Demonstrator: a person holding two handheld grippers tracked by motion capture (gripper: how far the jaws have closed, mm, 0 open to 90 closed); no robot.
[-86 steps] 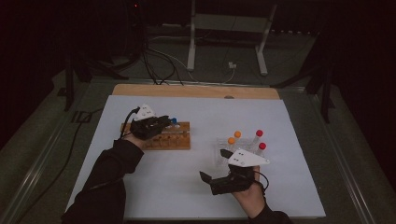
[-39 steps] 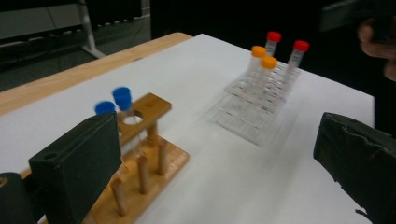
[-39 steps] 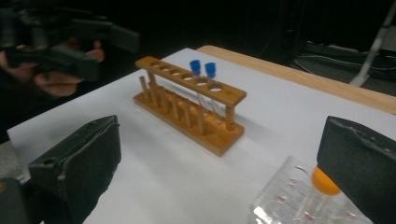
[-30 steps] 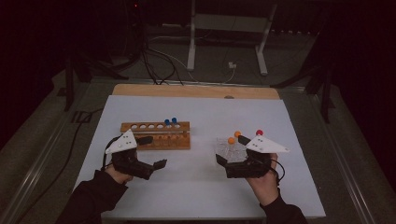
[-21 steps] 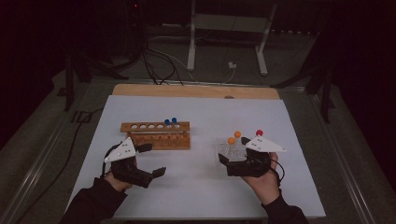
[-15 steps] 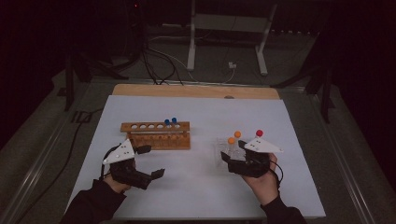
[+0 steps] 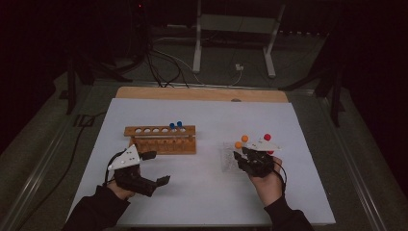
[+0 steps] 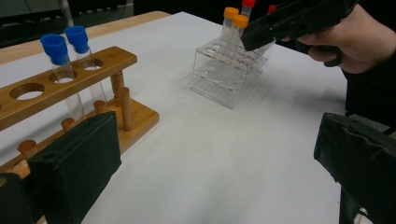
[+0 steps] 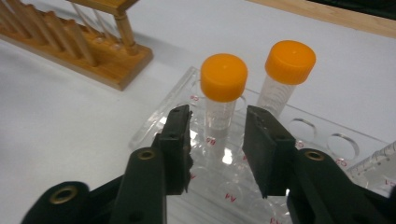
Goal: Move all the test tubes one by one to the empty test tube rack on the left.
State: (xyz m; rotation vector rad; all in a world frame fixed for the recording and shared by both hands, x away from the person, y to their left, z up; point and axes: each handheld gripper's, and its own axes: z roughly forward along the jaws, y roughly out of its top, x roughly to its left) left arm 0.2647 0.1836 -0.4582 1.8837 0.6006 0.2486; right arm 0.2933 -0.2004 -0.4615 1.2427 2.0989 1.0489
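Right gripper [image 9: 218,140] jaws have just been closing, straddling the near orange-capped clear plastic tube [image 9: 223,100], not yet gripping; centre, clamp below cap, lift vertically.

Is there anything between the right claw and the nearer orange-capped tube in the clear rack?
Nothing visible. The right claw has just been closing, with the nearer orange-capped tube between its jaws. The other orange-capped tube stands behind, out of the way.

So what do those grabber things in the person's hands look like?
Each one is black and chunky, with two flat black jaws. The left gripper and the right gripper both carry a pale three-cornered plate on top. Round metal rivets show on the right one's arms. The person wears dark long sleeves.
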